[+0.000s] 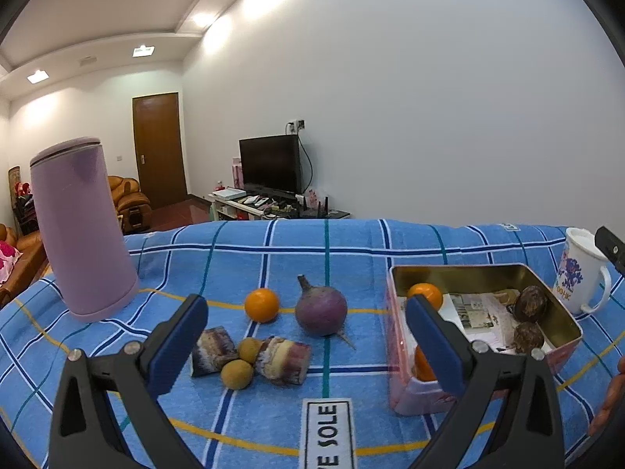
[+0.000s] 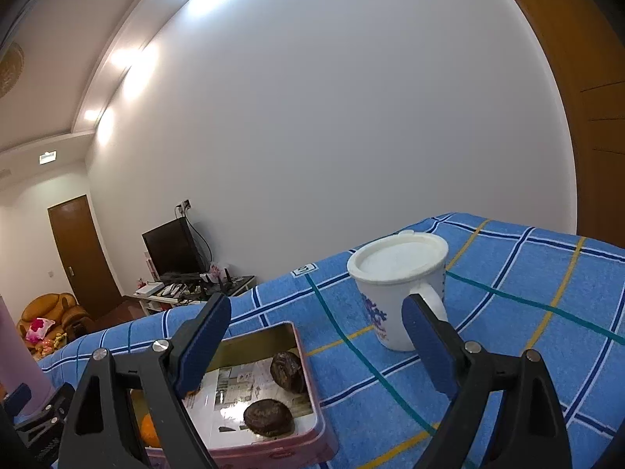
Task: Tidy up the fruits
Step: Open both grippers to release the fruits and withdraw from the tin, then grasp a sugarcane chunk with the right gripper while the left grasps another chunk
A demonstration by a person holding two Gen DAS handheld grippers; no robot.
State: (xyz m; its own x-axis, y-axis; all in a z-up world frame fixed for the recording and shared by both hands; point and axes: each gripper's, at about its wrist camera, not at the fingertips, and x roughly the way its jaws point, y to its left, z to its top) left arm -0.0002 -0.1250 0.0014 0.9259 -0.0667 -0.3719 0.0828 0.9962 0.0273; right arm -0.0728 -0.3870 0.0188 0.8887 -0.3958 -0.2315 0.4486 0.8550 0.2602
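**Fruit on the Blue Cloth, Two Claws Hanging Open**

While the fruit is lying on the blue checked cloth (image 1: 273, 242), both claws are hanging above it with nothing in them. The left gripper (image 1: 308, 336) is holding its blue pads spread wide, and the loose fruit is sitting past them near the middle of the cloth: an orange (image 1: 261, 305), a purple round root (image 1: 321, 310), two small brown fruits (image 1: 242, 363) and two cut chunks (image 1: 250, 355) touching them. The tall purple jug (image 1: 78, 230) is standing near the left edge of the cloth.

The right gripper (image 2: 316, 344) is also spread wide and pinching nothing. Its left finger is hanging over the pink tin box (image 2: 312, 383). Inside the box, two dark brown round fruits (image 2: 277, 394) are resting on printed paper, and more oranges (image 1: 425, 293) are sitting at the box's left end. The white mug (image 2: 394, 293), with its lid on, is standing just beside the box toward the far right corner of the cloth.
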